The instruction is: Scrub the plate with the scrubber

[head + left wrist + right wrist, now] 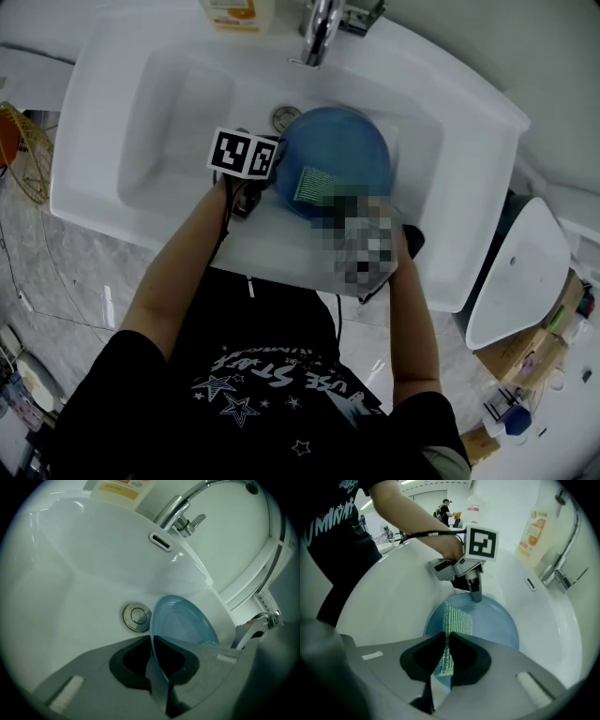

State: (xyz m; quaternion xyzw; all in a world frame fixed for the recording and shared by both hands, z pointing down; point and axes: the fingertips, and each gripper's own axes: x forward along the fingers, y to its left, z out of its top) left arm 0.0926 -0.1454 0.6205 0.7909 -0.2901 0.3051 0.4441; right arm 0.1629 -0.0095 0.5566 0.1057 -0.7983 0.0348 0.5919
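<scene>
My left tool (152, 641) clamped the plate (180, 623) by its rim in the sink (169, 103); my right tool (446, 637) pinched the scrubber (457, 618) against it.

Black T-shirt (262, 394) printed with white stars — grey left hand-held gripper (157, 667) carries a black-and-white marker cube (246, 153).

1 plate (347, 150), 1 scrubber (311, 185), 2 tools (left tool (152, 641), right tool (446, 637))

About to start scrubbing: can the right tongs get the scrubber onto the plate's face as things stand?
Probably yes: the left tongs grip the plate only at its rim, and the scrubber in the right tongs lies over its bare face.
</scene>
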